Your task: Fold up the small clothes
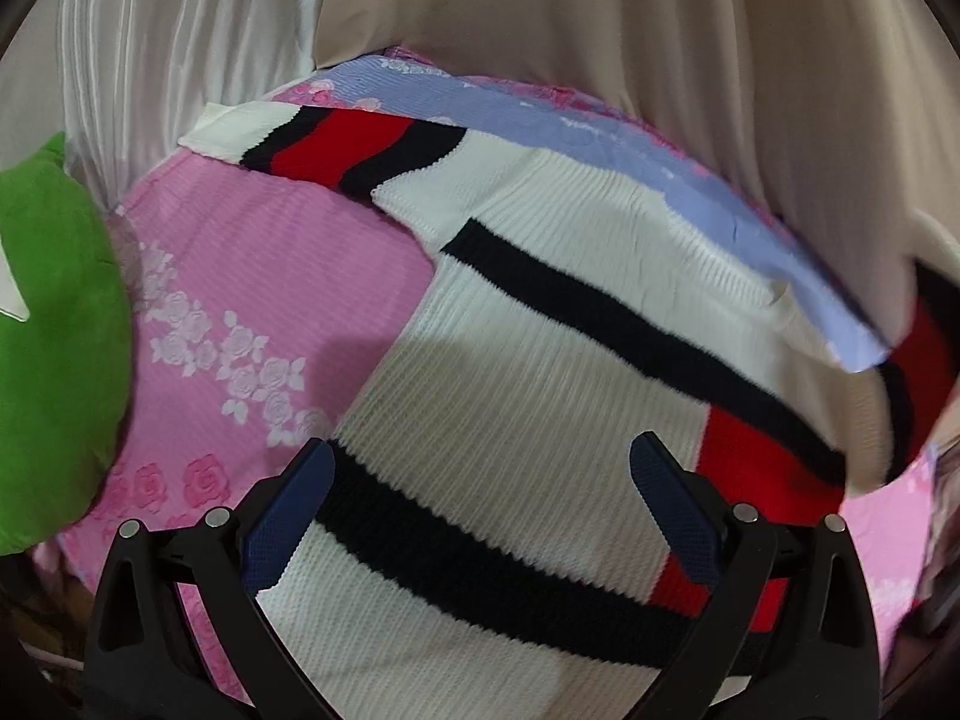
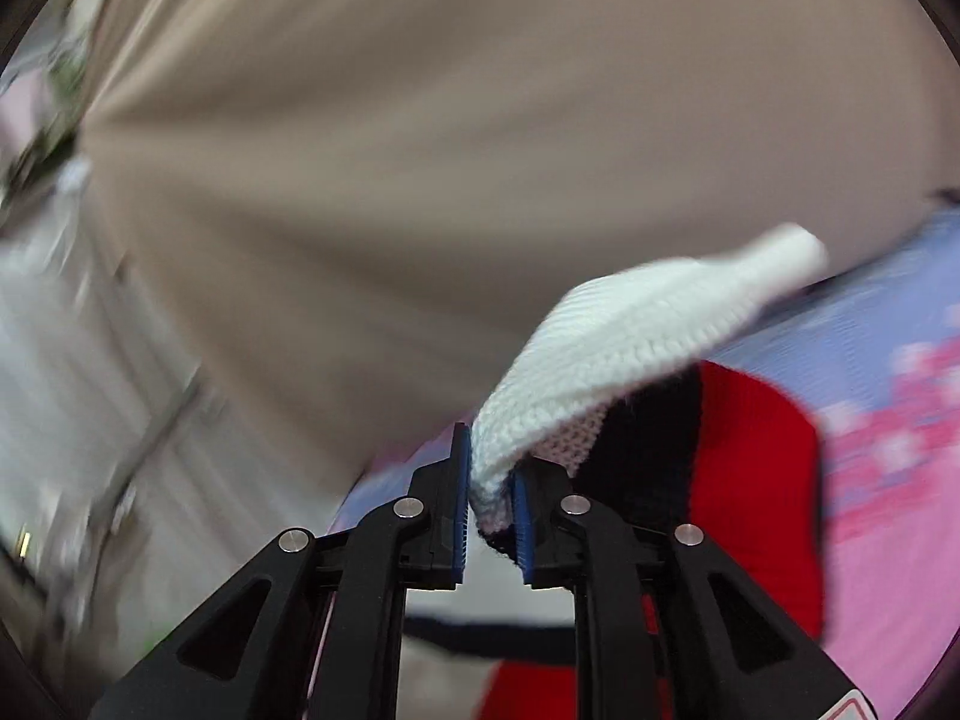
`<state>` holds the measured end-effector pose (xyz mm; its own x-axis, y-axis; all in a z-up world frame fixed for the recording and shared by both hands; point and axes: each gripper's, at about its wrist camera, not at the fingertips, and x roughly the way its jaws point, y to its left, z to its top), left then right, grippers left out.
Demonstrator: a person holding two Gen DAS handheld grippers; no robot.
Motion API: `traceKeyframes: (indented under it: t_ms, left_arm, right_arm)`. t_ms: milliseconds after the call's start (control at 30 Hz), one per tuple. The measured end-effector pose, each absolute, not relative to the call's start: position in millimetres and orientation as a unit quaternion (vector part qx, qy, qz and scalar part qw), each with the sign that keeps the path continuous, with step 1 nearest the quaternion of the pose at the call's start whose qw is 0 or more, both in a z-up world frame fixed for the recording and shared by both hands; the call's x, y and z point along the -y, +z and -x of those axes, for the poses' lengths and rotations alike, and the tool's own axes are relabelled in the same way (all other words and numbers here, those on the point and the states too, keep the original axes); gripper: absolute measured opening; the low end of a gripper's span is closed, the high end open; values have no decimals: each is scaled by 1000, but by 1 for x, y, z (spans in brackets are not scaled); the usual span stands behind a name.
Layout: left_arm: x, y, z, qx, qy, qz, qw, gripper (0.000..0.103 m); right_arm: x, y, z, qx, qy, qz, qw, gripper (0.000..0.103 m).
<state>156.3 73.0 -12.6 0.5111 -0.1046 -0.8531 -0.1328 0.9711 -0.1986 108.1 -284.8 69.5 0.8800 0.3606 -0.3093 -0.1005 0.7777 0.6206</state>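
Blue-padded fingers point(image 1: 288, 516) of the left gripper point(image 1: 480, 510) stand wide apart, hovering over the white ribbed knit sweater with black and red stripes point(image 1: 540, 324), nothing between them. That sweater lies spread on a pink floral quilted bedspread point(image 1: 270, 276), its body running from beneath the gripper up and away, one sleeve with black and red bands stretched toward the far left edge. On the right side, the other sleeve is lifted off the bed. In the right wrist view, the right gripper point(image 2: 492, 498) has its fingers closed tight on the white knit cuff end of that sleeve, which bulges up and out beyond the pads point(image 2: 461, 498), with the black and red bands hanging just behind it. A green plush toy point(image 1: 54, 336) sits on the bedspread at the left. Further off, a lavender floral band of the bedspread point(image 1: 600, 138) borders the sweater, and beyond it hang beige curtains point(image 1: 600, 18) and white pleated curtains point(image 1: 180, 30).
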Motion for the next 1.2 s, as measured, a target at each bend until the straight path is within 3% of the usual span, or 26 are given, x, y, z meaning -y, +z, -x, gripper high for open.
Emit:
traceKeyframes:
  t_ms: [67, 167, 467, 500, 567, 633, 700, 733, 767, 800, 833, 1000, 1133, 1200]
  left_arm:
    - [-79, -13, -166, -497, -4, 138, 857, 98]
    - [-84, -17, -185, -502, -18, 161, 849, 98]
    - [-51, -66, -263, -530, -16, 187, 827, 96]
    - [-49, -75, -273, -535, -2, 186, 824, 93]
    - [-46, -87, -288, -540, 5, 189, 820, 75]
    - [-46, -93, -298, -543, 10, 204, 815, 64]
    - [-44, -91, -303, -527, 4, 212, 823, 37]
    - [-43, -92, -307, -526, -10, 221, 821, 13]
    - [-43, -92, -311, -528, -22, 234, 816, 7]
    - [-43, -88, -313, -525, -20, 239, 817, 6]
    - [-44, -77, -313, -504, -23, 245, 828, 5]
    - [-37, -48, -303, -452, -52, 246, 856, 6]
    - [-21, -97, -294, -506, -30, 187, 842, 6]
    - [-22, -100, -286, -495, -29, 188, 848, 6]
  right_arm:
    - [224, 52, -125, -242, 164, -260, 920, 40]
    - [192, 15, -122, -285, 143, -247, 915, 41]
    - [254, -71, -22, -353, -4, -408, 842, 45]
    - [257, -76, -22, -351, -8, -417, 839, 45]
    - [266, -86, -27, -349, -16, -435, 830, 45]
    - [275, -100, -40, -349, -19, -462, 815, 45]
    - [283, -111, -54, -350, -26, -484, 802, 45]
    - [287, -116, -59, -346, -36, -496, 796, 45]
    - [291, -119, -65, -338, -41, -505, 793, 41]
    - [294, -121, -70, -330, -42, -511, 793, 21]
    - [299, -118, -73, -320, -45, -513, 795, 11]
    - [321, -79, -54, -214, -34, -507, 834, 10]
    - [331, -134, -56, -310, -102, -499, 803, 9]
    - [329, -139, -49, -299, -98, -510, 801, 9]
